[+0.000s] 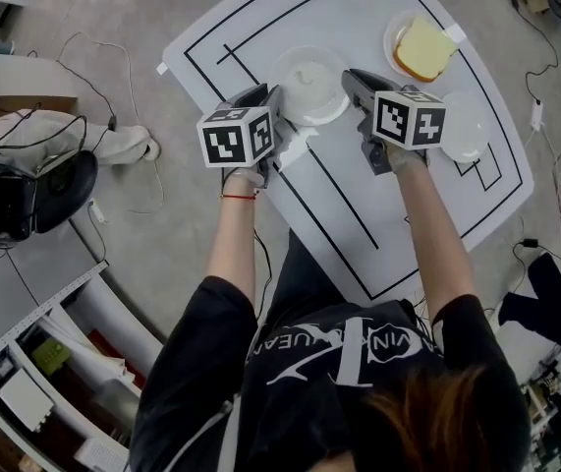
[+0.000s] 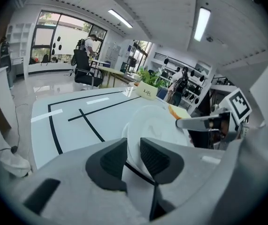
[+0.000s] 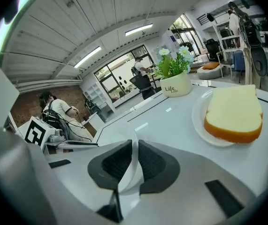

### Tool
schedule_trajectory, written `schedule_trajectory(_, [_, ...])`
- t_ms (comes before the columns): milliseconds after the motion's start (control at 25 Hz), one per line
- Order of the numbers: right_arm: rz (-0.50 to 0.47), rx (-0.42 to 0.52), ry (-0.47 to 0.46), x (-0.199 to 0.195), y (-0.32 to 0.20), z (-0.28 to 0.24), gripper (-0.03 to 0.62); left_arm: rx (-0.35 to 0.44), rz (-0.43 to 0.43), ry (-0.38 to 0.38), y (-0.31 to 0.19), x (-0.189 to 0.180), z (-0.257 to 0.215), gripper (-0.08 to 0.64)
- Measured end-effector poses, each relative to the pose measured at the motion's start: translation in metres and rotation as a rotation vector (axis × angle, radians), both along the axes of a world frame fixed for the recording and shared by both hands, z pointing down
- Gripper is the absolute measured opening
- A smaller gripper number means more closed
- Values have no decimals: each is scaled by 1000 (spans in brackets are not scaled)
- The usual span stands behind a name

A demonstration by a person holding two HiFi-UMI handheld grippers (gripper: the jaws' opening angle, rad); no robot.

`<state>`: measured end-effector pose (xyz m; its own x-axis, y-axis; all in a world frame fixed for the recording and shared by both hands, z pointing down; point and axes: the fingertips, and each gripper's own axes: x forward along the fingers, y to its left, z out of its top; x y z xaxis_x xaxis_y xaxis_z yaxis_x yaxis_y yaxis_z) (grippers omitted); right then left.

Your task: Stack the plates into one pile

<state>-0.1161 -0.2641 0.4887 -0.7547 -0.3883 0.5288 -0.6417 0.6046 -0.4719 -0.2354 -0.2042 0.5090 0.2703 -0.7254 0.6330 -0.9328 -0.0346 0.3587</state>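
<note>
A white empty plate point(image 1: 309, 85) lies between both grippers over the far middle of the white table point(image 1: 359, 214). My left gripper point(image 1: 277, 108) is shut on its left rim, and in the left gripper view the plate point(image 2: 157, 123) runs between the pads of that gripper point(image 2: 134, 156). My right gripper point(image 1: 352, 80) is shut on the right rim, where the thin plate edge point(image 3: 120, 135) sits between this gripper's point(image 3: 133, 159) dark pads. A second empty white plate point(image 1: 465, 126) rests at the table's right. A third plate point(image 1: 394, 37) carries a yellow cake slice point(image 1: 423, 49).
A potted plant point(image 3: 173, 83) stands at the table's far edge. Black tape lines point(image 1: 339, 195) cross the tabletop. Cables and a dark bag point(image 1: 25, 200) lie on the floor to the left, and shelves point(image 1: 54, 362) stand at the lower left. People move in the room behind.
</note>
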Motion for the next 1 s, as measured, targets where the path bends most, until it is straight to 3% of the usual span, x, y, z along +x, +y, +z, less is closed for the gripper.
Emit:
schedule_trajectory(160, [-28,28,73,-7,-6,11,52,-45,48,-90,-4,-2,12,110])
schedule_trajectory(320, [-51,64,122,-13,-8,17,61,-65,88,-237,-9,-6,16,122])
schedule_trajectory(440, [-67,112,189,-15,-10,20,67,-71,115,-288,-12,-6,15,140])
schedule_trajectory(640, [-86,177,275,-10,-9,25,111,-39,95,-292,-15,-4,7,166])
schedule_trajectory(800, [-45,192,247,3,-7,13,129,46,84,-310,-20,2,-17,166])
schedule_trajectory(1000, [12,203,194,32,1,-6,127,108,139,-227,-25,45,-38,164])
